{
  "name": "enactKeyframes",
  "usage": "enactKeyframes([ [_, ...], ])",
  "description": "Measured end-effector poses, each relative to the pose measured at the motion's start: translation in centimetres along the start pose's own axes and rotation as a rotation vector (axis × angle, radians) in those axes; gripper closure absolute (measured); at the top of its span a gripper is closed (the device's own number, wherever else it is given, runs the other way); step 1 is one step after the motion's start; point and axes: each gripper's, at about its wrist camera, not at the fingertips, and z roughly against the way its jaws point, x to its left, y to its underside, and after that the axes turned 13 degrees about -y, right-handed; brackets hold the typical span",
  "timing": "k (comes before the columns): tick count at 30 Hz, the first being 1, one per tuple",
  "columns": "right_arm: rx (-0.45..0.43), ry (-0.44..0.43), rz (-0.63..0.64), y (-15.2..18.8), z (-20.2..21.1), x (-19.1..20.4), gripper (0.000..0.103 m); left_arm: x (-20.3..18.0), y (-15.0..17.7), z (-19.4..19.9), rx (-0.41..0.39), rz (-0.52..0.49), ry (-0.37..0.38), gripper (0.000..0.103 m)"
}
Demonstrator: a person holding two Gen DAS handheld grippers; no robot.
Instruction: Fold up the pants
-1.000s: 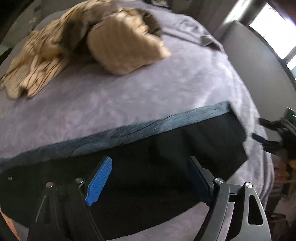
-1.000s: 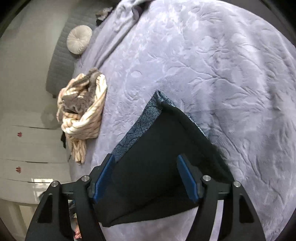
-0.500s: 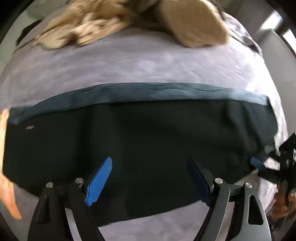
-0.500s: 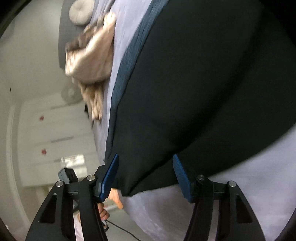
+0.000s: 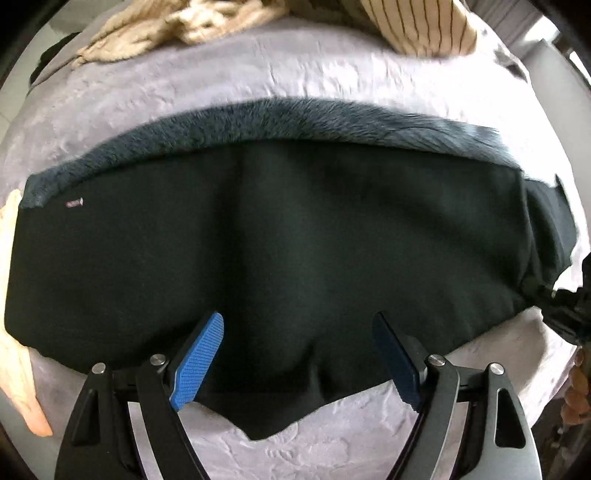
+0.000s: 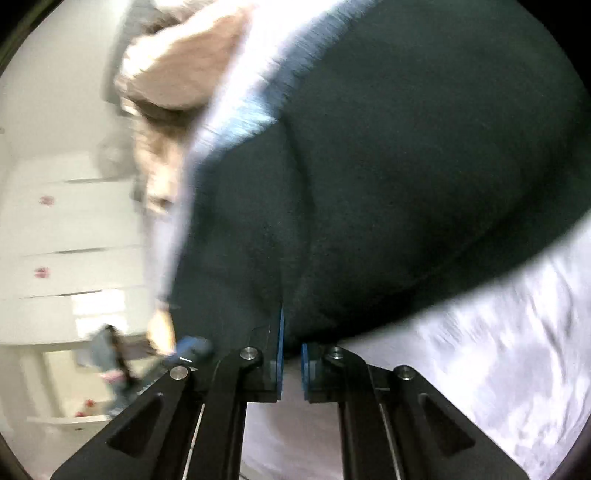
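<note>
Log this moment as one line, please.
step: fold pants | left gripper: open, over the pants, near edge | right gripper: shut on pants edge | pants: flat on bedspread

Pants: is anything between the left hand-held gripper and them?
Nothing visible. The open left hand-held gripper hangs right over the pants, its fingers astride the near edge. The beige clothes lie far behind.
</note>
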Motion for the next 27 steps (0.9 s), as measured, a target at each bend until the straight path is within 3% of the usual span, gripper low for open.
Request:
enactKeyframes([
  [2, 0.014, -0.042, -0.045, 0.7, 1.1, -0.6, 0.089, -0.4, 0.3, 0.6, -0.021, -0.015, 0.007, 0.019],
  [4, -0.02, 0.005, 0.014, 0.5, 3.4, 0.3, 0.079, -0.8, 0.3, 1.3, -0.042, -0.024, 0.016, 0.019],
  [6, -0.112, 0.045, 0.063, -0.3, 6.5, 0.6, 0.064, -1.2, 0.0, 1.5, -0.049, -0.027, 0.021, 0.019],
  [7, -0.192, 0.083, 0.055, -1.1, 8.9, 0.1, 0.062, -1.5, -0.1, 1.6, -0.051, -0.026, 0.018, 0.019],
  [10, -0.373, 0.138, -0.048, -3.7, 14.1, -2.9, 0.061, -2.4, -1.0, 1.4, -0.048, -0.003, 0.009, 0.019],
  [14, -0.447, 0.138, -0.139, -6.1, 16.3, -6.2, 0.062, -4.3, -2.4, 1.0, -0.052, 0.009, -0.014, 0.019],
  [16, -0.431, 0.104, -0.145, -7.2, 16.2, -7.0, 0.095, -5.0, -2.5, 0.7, -0.051, 0.001, -0.046, 0.019],
  [20, -0.456, 0.097, -0.112, -6.4, 17.4, -6.0, 0.095, -5.9, -2.4, 0.3, -0.062, -0.018, -0.077, 0.019],
  [24, -0.409, 0.08, -0.185, -4.8, 17.2, -9.8, 0.095, -6.9, -2.0, -0.4, -0.048, -0.055, -0.121, 0.019],
  [27, -0.394, 0.129, -0.146, -4.8, 17.9, -8.3, 0.085, -7.1, -3.0, 1.0, -0.045, -0.055, -0.101, 0.019],
])
